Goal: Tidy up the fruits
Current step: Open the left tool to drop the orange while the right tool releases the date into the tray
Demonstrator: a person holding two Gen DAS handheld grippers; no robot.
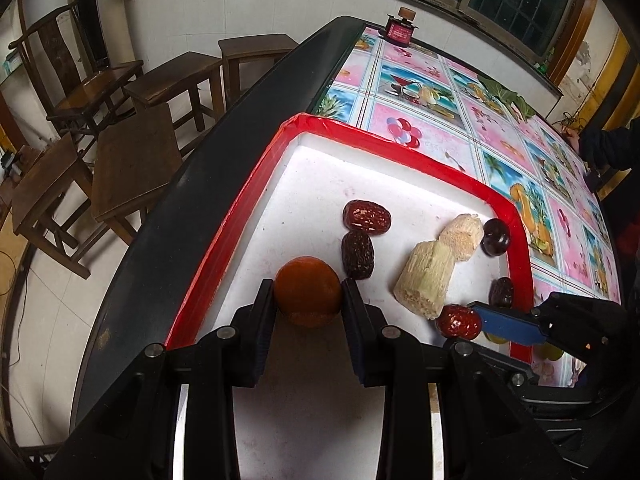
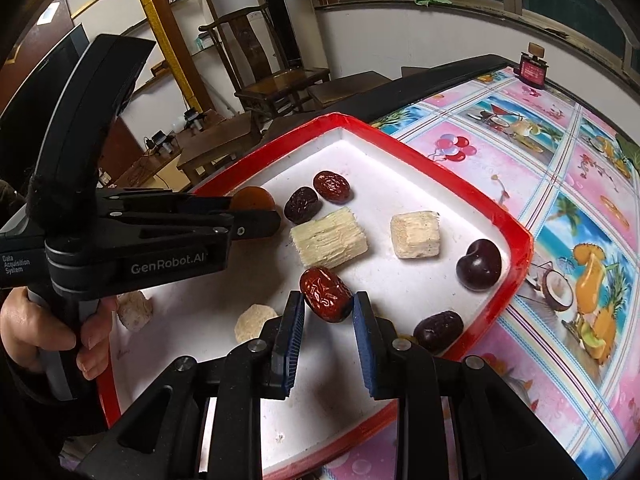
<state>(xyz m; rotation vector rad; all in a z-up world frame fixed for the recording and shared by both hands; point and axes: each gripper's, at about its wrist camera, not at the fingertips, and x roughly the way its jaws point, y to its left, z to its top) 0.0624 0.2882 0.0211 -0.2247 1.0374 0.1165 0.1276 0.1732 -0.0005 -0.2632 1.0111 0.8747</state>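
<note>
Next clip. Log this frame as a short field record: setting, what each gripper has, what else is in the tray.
setting: red-rimmed white tray on a patterned tablecloth
left gripper: shut on the orange fruit, low over the tray
right gripper: shut on a red date
loose in tray: two sugarcane pieces, a dark cherry, several more dates
near left hand: two pale round pieces

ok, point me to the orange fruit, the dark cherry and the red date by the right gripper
orange fruit (image 1: 307, 295), left wrist view, centre of its rounded top face.
dark cherry (image 2: 479, 265), right wrist view, middle of its glossy skin.
red date (image 2: 325, 294), right wrist view, middle of its wrinkled body.
</note>
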